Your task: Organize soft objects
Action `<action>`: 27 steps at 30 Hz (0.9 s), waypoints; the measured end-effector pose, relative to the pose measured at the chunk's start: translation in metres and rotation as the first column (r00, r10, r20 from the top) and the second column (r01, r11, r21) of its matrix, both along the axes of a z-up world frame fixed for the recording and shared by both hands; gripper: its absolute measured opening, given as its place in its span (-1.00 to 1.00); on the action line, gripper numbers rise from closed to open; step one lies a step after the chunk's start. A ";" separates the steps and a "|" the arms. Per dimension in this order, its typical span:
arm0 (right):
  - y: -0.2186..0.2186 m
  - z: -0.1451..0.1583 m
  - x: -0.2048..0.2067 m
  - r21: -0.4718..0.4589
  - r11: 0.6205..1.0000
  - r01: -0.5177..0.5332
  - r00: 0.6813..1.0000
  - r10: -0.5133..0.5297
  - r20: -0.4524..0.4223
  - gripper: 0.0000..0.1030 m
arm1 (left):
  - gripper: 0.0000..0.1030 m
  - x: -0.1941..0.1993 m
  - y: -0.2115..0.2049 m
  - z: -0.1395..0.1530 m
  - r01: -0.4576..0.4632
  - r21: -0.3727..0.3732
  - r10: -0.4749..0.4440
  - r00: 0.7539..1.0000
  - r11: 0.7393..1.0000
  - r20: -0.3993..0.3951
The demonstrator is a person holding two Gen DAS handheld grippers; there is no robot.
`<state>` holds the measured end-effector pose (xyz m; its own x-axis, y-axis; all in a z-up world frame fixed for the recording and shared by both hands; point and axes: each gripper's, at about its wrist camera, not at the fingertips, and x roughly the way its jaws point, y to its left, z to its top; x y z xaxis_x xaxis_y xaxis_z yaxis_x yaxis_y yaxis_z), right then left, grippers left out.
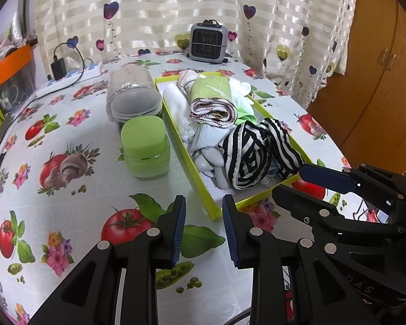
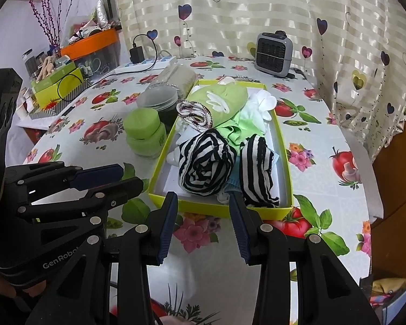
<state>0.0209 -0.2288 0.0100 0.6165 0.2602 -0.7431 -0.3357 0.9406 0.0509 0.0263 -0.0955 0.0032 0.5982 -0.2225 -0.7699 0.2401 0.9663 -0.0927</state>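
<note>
Two striped rolls (image 2: 207, 162) in one box (image 2: 230, 208); both grippers' jaws open, empty

Both grippers angle downward side by side: the left gripper (image 1: 203, 227) and right gripper (image 2: 204, 223) gape, nothing between their jaws.

black-white striped cloth (image 2: 205, 162), lime box (image 2: 231, 208), green jar (image 1: 146, 146)

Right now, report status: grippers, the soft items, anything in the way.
Left gripper and right gripper open, empty, short of yellow-green box. Striped cloth rolls already inside. Green jar beside box, not blocking.
</note>
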 end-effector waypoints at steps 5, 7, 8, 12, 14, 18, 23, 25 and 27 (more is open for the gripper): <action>0.000 0.000 0.000 0.000 1.000 0.001 1.000 -0.001 0.000 -0.21 | -0.48 0.000 -0.001 0.000 -0.001 0.001 0.001 1.000 1.000 0.001; 0.000 0.000 0.000 -0.001 1.000 0.000 1.000 0.000 -0.002 -0.21 | -0.48 0.000 -0.001 0.000 0.000 -0.001 0.000 1.000 1.000 0.001; 0.000 0.000 0.000 -0.001 1.000 0.000 1.000 0.000 -0.002 -0.21 | -0.48 0.000 0.000 0.000 0.003 -0.001 -0.003 1.000 1.000 0.003; 0.000 0.000 0.000 -0.001 1.000 0.000 1.000 0.000 -0.002 -0.21 | -0.48 -0.001 -0.001 0.002 0.005 0.001 -0.005 1.000 1.000 0.005; 0.000 0.000 0.000 -0.002 1.000 0.000 1.000 0.000 -0.002 -0.21 | -0.48 -0.001 -0.001 0.002 0.004 -0.001 -0.004 1.000 1.000 0.004; 0.000 0.000 0.001 -0.002 1.000 0.000 1.000 0.000 -0.001 -0.21 | -0.48 -0.001 -0.001 0.003 0.000 0.008 0.000 1.000 1.000 0.005; 0.001 -0.001 0.001 -0.003 1.000 -0.002 1.000 0.002 -0.002 -0.21 | -0.48 -0.001 -0.001 0.003 -0.001 0.008 0.001 1.000 1.000 0.006; 0.001 -0.002 0.001 -0.005 1.000 -0.003 1.000 0.003 -0.003 -0.21 | -0.48 -0.001 0.000 0.003 0.000 0.007 0.000 1.000 1.000 0.007; 0.001 -0.002 0.000 -0.005 1.000 -0.003 1.000 0.003 -0.002 -0.21 | -0.48 -0.001 0.000 0.003 0.000 0.008 0.000 1.000 1.000 0.006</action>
